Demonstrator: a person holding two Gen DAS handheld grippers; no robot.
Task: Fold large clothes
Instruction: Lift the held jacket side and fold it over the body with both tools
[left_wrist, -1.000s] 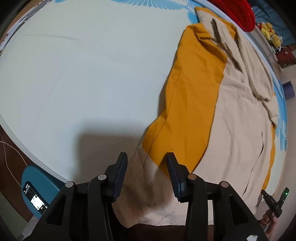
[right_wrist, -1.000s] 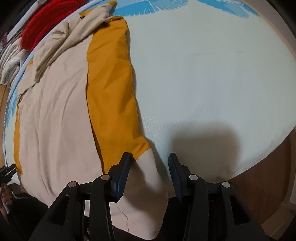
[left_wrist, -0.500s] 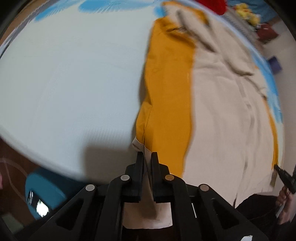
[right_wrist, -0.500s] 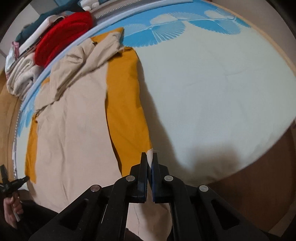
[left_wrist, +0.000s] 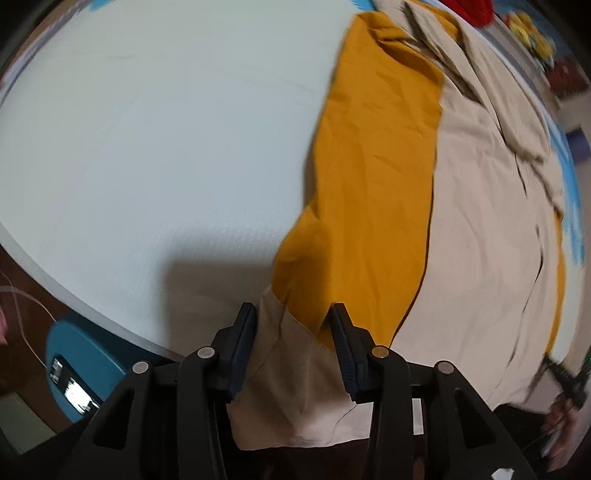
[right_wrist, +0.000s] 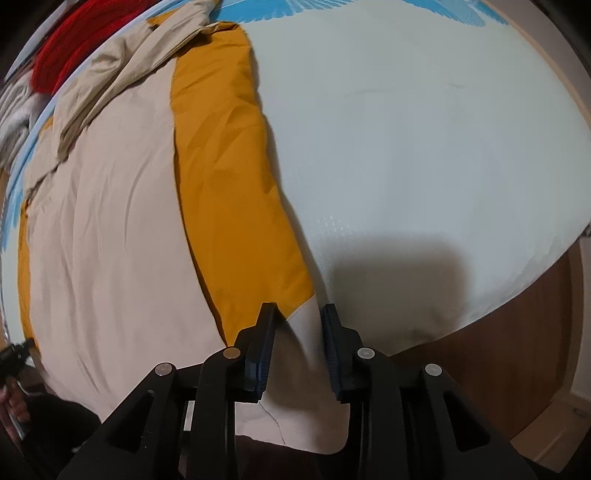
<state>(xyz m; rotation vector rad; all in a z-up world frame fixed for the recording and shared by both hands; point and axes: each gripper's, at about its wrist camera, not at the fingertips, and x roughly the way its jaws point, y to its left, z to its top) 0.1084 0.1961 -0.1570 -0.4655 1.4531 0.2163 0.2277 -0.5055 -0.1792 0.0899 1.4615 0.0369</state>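
Left wrist view: beige-and-mustard garment (left_wrist: 480, 229) flat on bed (left_wrist: 166, 147), corners between both opening, unclamped grippers.

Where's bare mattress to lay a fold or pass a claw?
Free: the wide pale sheet between the garment's orange edge and the bed's near rim, seen again in the right wrist view. Crowded: the far strip past the beige garment, where the red pile sits.
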